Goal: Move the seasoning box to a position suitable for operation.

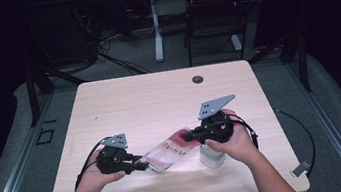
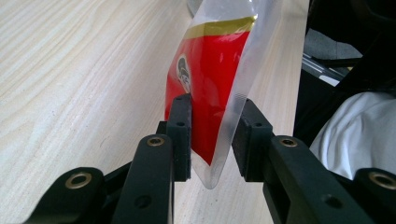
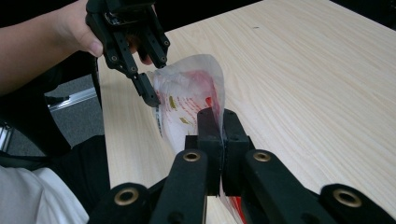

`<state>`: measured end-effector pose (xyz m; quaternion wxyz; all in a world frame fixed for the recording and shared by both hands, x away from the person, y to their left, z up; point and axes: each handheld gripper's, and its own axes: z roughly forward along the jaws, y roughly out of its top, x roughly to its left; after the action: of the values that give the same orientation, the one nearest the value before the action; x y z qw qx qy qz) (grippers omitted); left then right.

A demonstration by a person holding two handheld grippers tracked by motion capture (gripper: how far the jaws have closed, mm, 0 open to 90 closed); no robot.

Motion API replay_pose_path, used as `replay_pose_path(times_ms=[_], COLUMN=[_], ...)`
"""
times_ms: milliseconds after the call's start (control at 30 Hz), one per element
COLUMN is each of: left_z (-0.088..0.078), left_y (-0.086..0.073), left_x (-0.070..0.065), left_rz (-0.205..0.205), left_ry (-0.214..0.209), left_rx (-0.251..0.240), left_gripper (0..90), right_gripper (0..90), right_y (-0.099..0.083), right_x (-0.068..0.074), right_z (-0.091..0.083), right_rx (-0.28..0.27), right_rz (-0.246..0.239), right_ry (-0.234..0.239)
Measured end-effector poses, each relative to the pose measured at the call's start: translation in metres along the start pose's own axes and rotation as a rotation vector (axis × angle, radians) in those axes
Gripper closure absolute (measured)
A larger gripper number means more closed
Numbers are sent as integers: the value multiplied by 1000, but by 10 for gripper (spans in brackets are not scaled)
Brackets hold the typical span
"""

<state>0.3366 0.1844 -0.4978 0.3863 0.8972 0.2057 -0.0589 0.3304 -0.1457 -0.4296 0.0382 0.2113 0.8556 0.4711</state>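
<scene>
The right gripper [image 3: 219, 116] has its jaws pressed tight together on the flat, sealed edge of a plastic pouch [image 3: 187, 98], red-printed with clear margins. The left gripper [image 2: 212, 116] has its jaws partly apart but bearing on both faces of the fuller end, where the pouch [image 2: 210, 70] bulges between the pads.

In the high view the pouch [image 1: 169, 151] hangs slanted in the air over the near half of the counter [image 1: 158, 97]. It spans from the left gripper [image 1: 144, 165], lower and nearer, up to the right gripper [image 1: 187, 136]. A white container [image 1: 211, 158] stands on the counter just under the right hand.

The pouch looks light, soft and limp. The film creases and sags, so it will fold rather than hold its shape, and the glossy surface is likely slippery under the pads. The welded seams and corners look the best places to grip, being flat, stiffer and free of contents. Squeezing the swollen middle risks shifting what is inside or letting the film slide out. Pulling the two ends apart hard could tear the seal suddenly.
</scene>
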Motion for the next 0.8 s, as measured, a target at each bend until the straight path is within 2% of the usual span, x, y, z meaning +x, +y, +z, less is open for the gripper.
replay_pose_path(times_ms=[133, 500, 533, 567, 800], left_z=[-2, -10, -10, -11, -15], left_y=[2, 5, 5, 6, 11], left_x=[-1, -3, -4, -3, -6], left_rz=[7, -3, -6, -6, -5], left_ry=[17, 27, 27, 4, 11], left_rx=[15, 23, 22, 12, 13], left_gripper=[712, 715, 715, 715, 716], right_gripper=[897, 896, 895, 896, 895], right_y=[-4, -8, -8, -8, -11], right_x=[-2, -5, -5, -5, -6], right_z=[1, 2, 2, 1, -2], right_rx=[-26, -40, -41, -42, -57], right_rz=[9, 26, 27, 28, 41], right_ry=[7, 18, 17, 17, 13])
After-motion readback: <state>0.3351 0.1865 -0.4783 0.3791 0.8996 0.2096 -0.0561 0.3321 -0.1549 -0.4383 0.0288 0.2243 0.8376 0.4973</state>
